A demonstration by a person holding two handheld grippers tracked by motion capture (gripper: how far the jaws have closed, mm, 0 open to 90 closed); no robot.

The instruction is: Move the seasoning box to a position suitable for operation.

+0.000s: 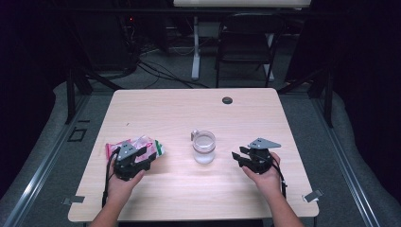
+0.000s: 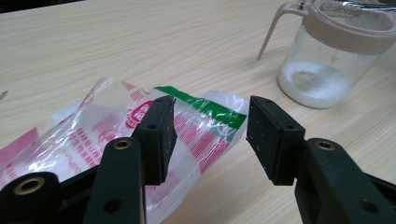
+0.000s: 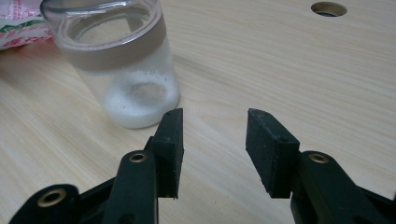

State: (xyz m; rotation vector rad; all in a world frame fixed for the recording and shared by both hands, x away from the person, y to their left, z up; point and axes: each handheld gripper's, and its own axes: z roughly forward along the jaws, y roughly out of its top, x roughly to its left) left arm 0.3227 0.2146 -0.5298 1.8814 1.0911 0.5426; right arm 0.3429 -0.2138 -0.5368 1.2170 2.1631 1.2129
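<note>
while flat, bag (image 1: 135,147) long axis l-r, table-wide

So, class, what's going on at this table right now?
A person at a wooden table holds a two-jaw gripper in each hand. The left gripper hovers with open jaws over a clear plastic bag printed in red and green. The right gripper is open too, empty, just beside a clear jar with white powder at the bottom. Nothing is gripped yet.
</note>
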